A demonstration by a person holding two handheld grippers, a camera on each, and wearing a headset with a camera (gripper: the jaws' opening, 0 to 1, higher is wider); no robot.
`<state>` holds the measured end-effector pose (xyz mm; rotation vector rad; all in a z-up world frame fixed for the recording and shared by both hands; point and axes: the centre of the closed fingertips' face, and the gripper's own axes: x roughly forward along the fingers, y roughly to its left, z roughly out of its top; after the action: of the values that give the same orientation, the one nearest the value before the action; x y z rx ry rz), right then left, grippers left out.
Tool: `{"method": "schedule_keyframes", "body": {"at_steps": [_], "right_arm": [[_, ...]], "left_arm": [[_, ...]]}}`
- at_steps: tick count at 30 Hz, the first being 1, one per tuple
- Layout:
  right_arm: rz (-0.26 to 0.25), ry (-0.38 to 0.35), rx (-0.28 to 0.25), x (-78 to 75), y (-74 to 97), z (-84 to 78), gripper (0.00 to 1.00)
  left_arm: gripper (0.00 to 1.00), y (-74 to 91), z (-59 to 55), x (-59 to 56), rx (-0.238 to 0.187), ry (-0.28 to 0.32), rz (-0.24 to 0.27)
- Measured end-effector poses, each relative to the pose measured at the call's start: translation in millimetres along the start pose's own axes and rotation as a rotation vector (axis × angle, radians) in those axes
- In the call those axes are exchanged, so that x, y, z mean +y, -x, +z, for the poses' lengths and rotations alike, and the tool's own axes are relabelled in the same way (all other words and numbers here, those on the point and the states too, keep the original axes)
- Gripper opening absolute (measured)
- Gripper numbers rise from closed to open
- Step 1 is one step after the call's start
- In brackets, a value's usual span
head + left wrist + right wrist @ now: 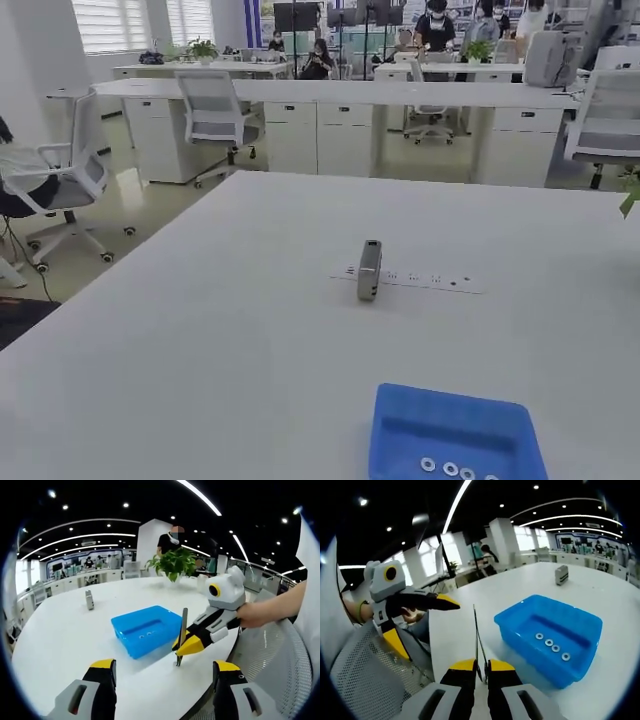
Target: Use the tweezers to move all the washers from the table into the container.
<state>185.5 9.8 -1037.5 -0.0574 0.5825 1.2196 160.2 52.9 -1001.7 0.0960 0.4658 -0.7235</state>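
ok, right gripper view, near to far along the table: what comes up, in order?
Nearest first: right gripper shut on the tweezers → blue container with four washers inside → grey block farther along the tabletop.

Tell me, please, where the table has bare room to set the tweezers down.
The white table is bare to the left of the blue container and between it and the grey device. It is crowded inside the container, where washers lie, and beside it, where the right gripper holds the tweezers.
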Motion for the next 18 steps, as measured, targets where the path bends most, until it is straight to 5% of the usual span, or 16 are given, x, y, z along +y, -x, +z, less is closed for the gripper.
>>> {"method": "schedule_keyframes", "body": {"at_steps": [12, 18], "right_arm": [[0.010, 0.021, -0.032, -2.0, 7.7, 18.9, 0.04], [0.007, 0.035, -0.081, -7.8, 8.3, 45.8, 0.04]], "left_arm": [[0.78, 1.2, 5.3, -4.0, -0.021, -0.017, -0.012], [0.77, 1.7, 7.1, -3.3, -0.032, -0.008, -0.011]]}}
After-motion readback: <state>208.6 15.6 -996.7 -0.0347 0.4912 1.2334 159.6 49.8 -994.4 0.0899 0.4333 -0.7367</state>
